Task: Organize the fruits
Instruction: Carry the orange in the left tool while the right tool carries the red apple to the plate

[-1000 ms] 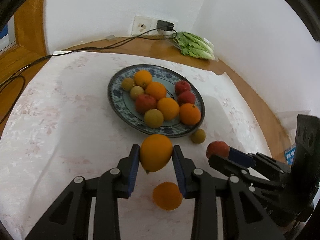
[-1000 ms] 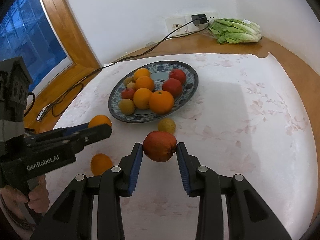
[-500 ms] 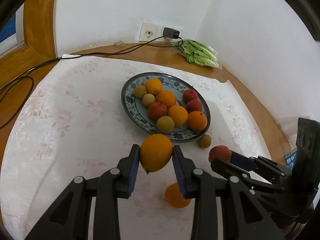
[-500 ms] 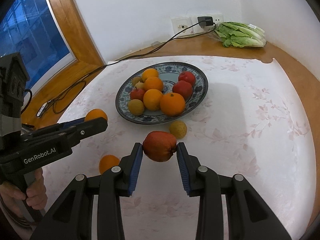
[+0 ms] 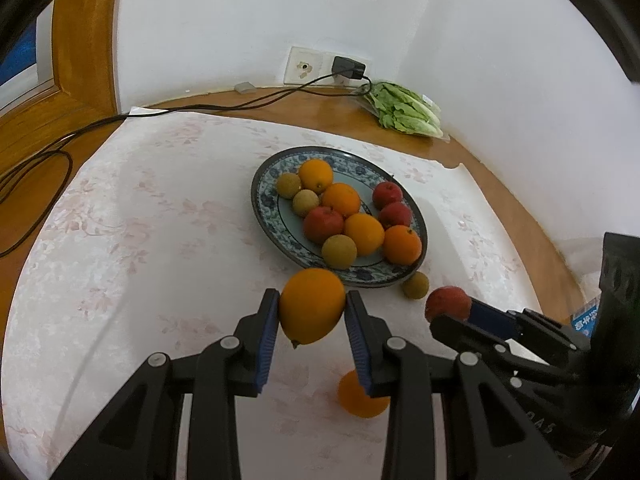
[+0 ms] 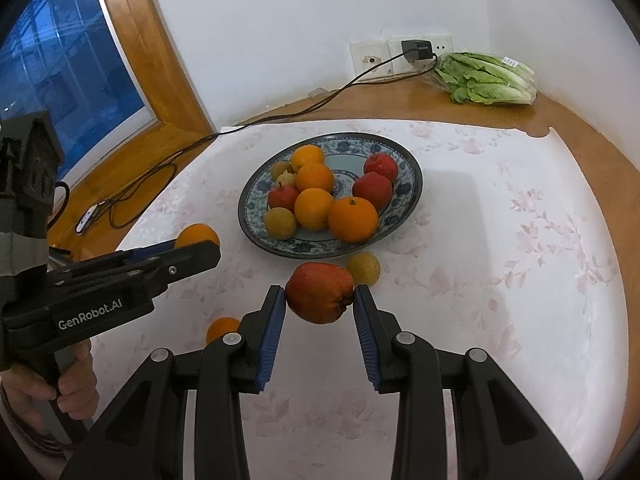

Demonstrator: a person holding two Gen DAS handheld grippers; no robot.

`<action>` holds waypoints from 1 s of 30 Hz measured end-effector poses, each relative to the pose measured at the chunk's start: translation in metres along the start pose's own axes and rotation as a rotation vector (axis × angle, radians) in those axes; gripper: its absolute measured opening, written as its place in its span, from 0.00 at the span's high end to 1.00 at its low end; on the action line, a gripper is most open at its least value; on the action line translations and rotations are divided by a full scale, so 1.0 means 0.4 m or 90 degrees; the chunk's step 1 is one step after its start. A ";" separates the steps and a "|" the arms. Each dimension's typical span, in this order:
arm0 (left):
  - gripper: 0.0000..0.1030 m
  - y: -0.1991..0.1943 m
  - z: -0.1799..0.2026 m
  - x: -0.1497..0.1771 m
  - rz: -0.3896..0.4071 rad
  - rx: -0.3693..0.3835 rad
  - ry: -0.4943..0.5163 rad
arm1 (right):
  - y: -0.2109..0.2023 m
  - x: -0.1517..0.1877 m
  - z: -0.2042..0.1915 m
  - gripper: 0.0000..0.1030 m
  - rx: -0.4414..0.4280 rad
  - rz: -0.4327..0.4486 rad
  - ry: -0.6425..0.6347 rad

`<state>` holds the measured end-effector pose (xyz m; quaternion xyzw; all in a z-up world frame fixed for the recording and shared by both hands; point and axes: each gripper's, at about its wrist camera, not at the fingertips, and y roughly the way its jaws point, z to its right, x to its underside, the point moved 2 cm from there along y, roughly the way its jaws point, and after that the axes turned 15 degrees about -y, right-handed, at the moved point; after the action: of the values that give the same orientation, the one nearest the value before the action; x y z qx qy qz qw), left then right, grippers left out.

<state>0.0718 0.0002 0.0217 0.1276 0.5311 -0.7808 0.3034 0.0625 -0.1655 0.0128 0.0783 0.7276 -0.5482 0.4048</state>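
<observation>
Nearest to the left wrist camera, an orange [image 5: 312, 305] was gripped between the blue pads of the left gripper [image 5: 312, 312] and was held above the tablecloth [image 5: 120, 240]. Under this gripper, a loose orange [image 5: 362, 400] was seen lying on the cloth, partly hidden by the right finger. In the right wrist view, a red apple [image 6: 320, 298] was clamped between the pads of the right gripper [image 6: 320, 304], also raised over the cloth. The left gripper was seen there at the left side, held by a hand [image 6: 64, 388] on its handle. Just beyond the apple, a small yellow-brown fruit [image 6: 363, 267] was lying on the cloth, close to the near rim of the plate [image 6: 414, 184] but apart from it. The blue patterned plate was placed in the middle of the cloth, and oranges, red apples and small brownish fruits were gathered on it, touching each other. Farther, at the wall, a black cable [image 6: 280, 116] was led over the wooden table [image 6: 400, 96] to a plug [image 6: 416, 49] in the socket, and a pack of green lettuce [image 6: 484, 80] was lying in the corner.
</observation>
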 end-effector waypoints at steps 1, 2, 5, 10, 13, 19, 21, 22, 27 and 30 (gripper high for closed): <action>0.66 0.001 -0.001 -0.002 0.000 0.000 -0.001 | 0.000 -0.001 0.000 0.65 0.000 0.000 0.000; 0.67 0.000 -0.004 -0.004 0.001 0.000 -0.002 | 0.000 -0.003 0.001 0.65 0.000 0.001 -0.001; 0.66 0.003 -0.009 -0.013 0.004 0.002 -0.007 | 0.001 -0.010 0.001 0.65 0.003 0.001 -0.005; 0.66 0.015 -0.017 -0.024 0.003 0.002 -0.014 | 0.000 -0.027 0.000 0.65 0.005 0.010 -0.011; 0.66 0.022 -0.016 -0.031 0.002 -0.002 -0.013 | 0.003 -0.035 -0.002 0.65 0.004 0.014 -0.016; 0.66 0.035 0.002 -0.051 0.012 0.003 -0.001 | 0.014 -0.048 0.006 0.65 0.004 0.016 -0.017; 0.66 0.045 0.007 -0.058 0.011 0.002 0.001 | 0.020 -0.052 0.008 0.65 0.002 0.016 -0.017; 0.66 0.050 0.009 -0.061 0.011 0.002 0.001 | 0.023 -0.055 0.008 0.65 0.001 0.016 -0.017; 0.67 0.078 0.016 -0.077 0.004 -0.002 0.004 | 0.042 -0.067 0.006 0.65 -0.003 0.015 -0.021; 0.67 0.093 0.020 -0.084 0.002 -0.005 0.011 | 0.057 -0.071 0.005 0.65 -0.005 0.011 -0.024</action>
<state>0.1219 -0.0051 0.0144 0.1337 0.5365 -0.7772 0.3005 0.0952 -0.1490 0.0150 0.0727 0.7215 -0.5429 0.4236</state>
